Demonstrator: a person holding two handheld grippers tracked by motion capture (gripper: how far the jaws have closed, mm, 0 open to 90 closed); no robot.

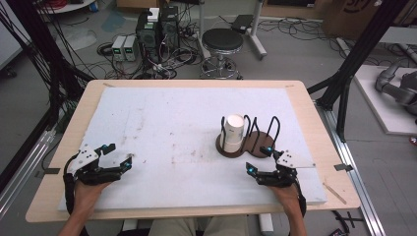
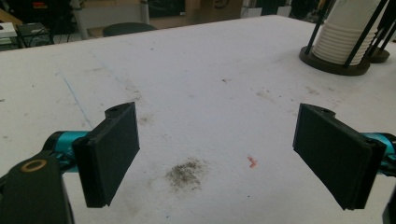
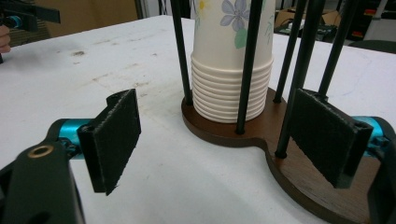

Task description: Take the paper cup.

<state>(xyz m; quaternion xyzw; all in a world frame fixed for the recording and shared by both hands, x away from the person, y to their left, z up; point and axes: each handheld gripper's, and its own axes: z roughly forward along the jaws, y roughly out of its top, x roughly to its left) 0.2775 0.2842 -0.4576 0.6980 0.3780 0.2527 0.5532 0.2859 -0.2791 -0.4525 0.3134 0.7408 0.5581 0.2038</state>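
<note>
High view has the left gripper [image 1: 117, 156] resting near the desk's front-left corner, jaws apart and holding nothing, with bare white pad [image 1: 172, 123] ahead of it. Left gripper view adds a dark smudge [image 2: 186, 173] and a small red fleck [image 2: 252, 161] on that pad, nothing to catch on.

Toward the right of centre stands the stack of paper cups [image 1: 234, 132], nested in one bay of a dark wooden holder [image 1: 245, 145] ringed by black wire posts [image 3: 247, 65].

The right gripper [image 1: 259, 158] sits near the front-right corner, just beside the holder's base, jaws spread and empty. My worry is here: in the right gripper view a post stands right by one pad [image 3: 327, 135], so a reach for the cups could snag a post and drag the whole holder, or pinch the thin cup walls and crush them.
</note>
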